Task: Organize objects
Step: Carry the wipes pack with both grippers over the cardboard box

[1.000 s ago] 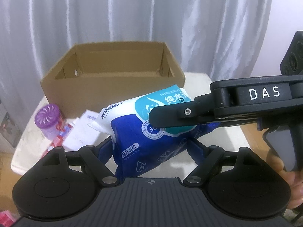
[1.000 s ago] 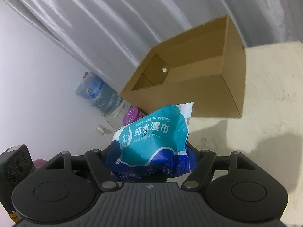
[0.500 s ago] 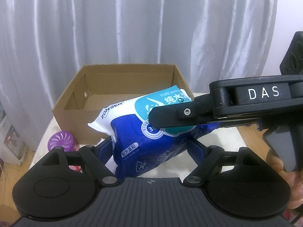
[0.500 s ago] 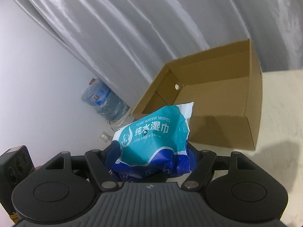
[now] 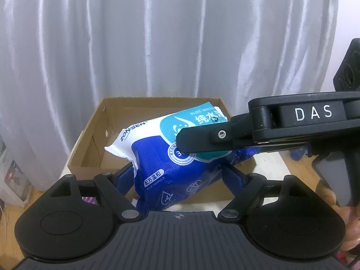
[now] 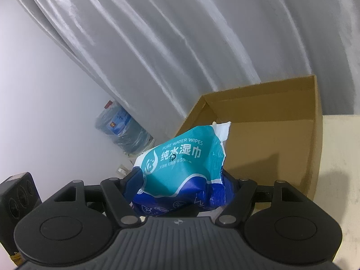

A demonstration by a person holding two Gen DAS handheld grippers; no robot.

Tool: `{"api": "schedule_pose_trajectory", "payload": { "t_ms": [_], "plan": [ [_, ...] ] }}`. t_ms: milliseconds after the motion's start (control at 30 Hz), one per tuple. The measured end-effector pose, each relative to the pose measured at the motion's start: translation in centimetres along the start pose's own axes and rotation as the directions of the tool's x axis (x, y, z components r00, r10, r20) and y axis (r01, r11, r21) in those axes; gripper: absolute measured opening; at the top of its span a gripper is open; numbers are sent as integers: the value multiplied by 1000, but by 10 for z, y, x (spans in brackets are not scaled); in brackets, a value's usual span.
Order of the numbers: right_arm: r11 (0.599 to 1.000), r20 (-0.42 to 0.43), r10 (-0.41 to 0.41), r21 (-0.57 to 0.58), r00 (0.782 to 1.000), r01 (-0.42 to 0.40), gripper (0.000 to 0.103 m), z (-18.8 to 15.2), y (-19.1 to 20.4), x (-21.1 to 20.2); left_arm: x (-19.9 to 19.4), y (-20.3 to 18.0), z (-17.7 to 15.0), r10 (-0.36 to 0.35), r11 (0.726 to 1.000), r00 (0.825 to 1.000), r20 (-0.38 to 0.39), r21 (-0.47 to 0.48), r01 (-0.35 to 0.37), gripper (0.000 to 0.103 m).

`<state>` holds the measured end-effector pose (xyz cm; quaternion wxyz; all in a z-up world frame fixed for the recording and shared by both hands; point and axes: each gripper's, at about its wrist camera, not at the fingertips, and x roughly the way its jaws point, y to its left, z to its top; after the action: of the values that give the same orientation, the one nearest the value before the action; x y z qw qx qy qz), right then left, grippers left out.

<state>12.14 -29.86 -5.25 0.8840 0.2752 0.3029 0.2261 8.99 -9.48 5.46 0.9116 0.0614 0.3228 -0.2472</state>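
Observation:
A blue and teal pack of wet wipes (image 5: 162,157) hangs in the air, gripped from both ends. My left gripper (image 5: 180,173) is shut on its lower blue part, with a blue finger (image 5: 126,175) on either side. The right gripper (image 5: 202,139) comes in from the right and clamps the teal end. In the right wrist view the same pack (image 6: 180,164) fills the right gripper (image 6: 182,180). An open cardboard box (image 5: 90,148) stands just behind and below the pack, its inside bare where it shows. The box (image 6: 315,135) sits on a pale table.
A white curtain hangs close behind the box. A purple air freshener (image 5: 90,200) peeks out at the box's near left corner. A water jug (image 6: 121,130) stands on the floor by the wall. A person's hand (image 5: 326,193) grips the right tool. Pale tabletop (image 6: 337,157) lies right of the box.
Both grippers rose and carried the pack toward the box, which now lies under and behind it. The purple air freshener and papers slid almost out of view. The grip is unchanged.

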Motion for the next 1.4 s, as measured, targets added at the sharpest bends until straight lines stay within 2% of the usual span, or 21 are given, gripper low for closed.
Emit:
{"api": "schedule_pose_trajectory", "payload": {
  "t_ms": [233, 433, 600, 667, 767, 900, 967, 1000, 1033, 1133, 1267, 1400],
  "plan": [
    [999, -29, -37, -18, 999, 36, 76, 26, 1, 24, 31, 23, 23, -35, 999, 999, -39, -24, 35, 82],
    [999, -74, -34, 39, 997, 37, 76, 62, -16, 55, 69, 42, 49, -32, 999, 996, -79, -1, 32, 82],
    [993, -132, -47, 98, 990, 60, 77, 91, -39, 94, 111, 58, 71, -32, 999, 989, -146, 24, 36, 82],
    [989, -161, -69, 116, 985, 88, 77, 99, -48, 113, 131, 64, 78, -26, 999, 983, -183, 39, 34, 82],
    [985, -197, -132, 81, 971, 150, 79, 104, -51, 139, 156, 70, 84, -3, 997, 972, -234, 70, 20, 82],
    [979, -252, -152, 95, 956, 181, 79, 102, -66, 167, 179, 67, 88, 57, 990, 966, -252, 139, -22, 80],
    [977, -272, -149, 109, 951, 184, 79, 98, -74, 179, 186, 68, 89, 45, 990, 966, -256, 142, -9, 76],
    [978, -264, -131, 126, 956, 168, 78, 97, -79, 182, 188, 69, 90, 39, 989, 967, -253, 149, -1, 75],
    [979, -258, -113, 136, 960, 152, 79, 98, -83, 186, 191, 68, 89, 47, 988, 965, -256, 157, -7, 76],
    [973, -256, -132, 152, 958, 174, 79, 95, -93, 189, 194, 64, 89, 57, 985, 966, -254, 170, -14, 76],
    [968, -259, -143, 165, 955, 189, 80, 93, -101, 181, 186, 64, 88, 55, 985, 971, -233, 170, -15, 80],
    [962, -212, -136, 204, 968, 180, 81, 100, -108, 163, 173, 65, 83, 65, 986, 973, -222, 162, -29, 81]
  ]
}}
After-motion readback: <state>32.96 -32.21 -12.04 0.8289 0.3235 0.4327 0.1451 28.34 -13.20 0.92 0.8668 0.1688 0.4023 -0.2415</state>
